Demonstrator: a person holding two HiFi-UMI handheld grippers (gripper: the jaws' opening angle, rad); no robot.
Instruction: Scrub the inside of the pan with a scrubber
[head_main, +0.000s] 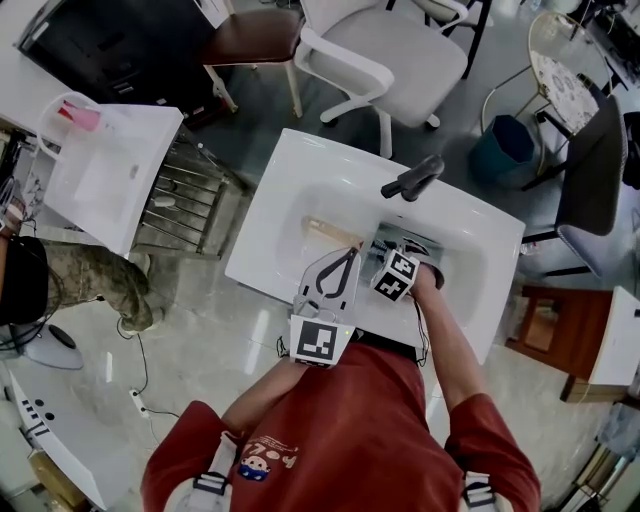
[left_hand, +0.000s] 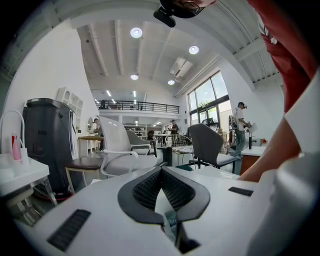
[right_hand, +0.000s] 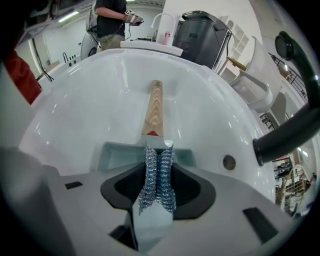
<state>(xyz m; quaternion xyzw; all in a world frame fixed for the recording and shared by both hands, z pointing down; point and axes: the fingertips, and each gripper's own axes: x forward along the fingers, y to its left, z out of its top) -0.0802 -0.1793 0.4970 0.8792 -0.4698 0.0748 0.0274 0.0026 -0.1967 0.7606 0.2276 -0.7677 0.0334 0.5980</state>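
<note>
A pale teal square pan (right_hand: 116, 155) with a wooden handle (right_hand: 153, 107) lies in the white sink (right_hand: 85, 115). My right gripper (right_hand: 159, 151) is shut on a steel-wool scrubber (right_hand: 157, 182), and its tips sit just over the pan's near rim. From the head view, the right gripper (head_main: 392, 250) reaches down into the sink (head_main: 470, 270) over the pan, whose handle (head_main: 330, 232) points left. My left gripper (head_main: 350, 256) hovers at the sink's front edge, left of the right one. It is shut (left_hand: 161, 171) and holds nothing, facing out across the room.
A black faucet (head_main: 412, 178) (right_hand: 290, 135) stands on the sink's far rim, with an overflow hole (right_hand: 229, 162) below it. A white chair (head_main: 390, 50) and a blue bin (head_main: 505, 150) stand beyond. A second white basin (head_main: 110, 170) and wire rack (head_main: 190, 195) lie to the left.
</note>
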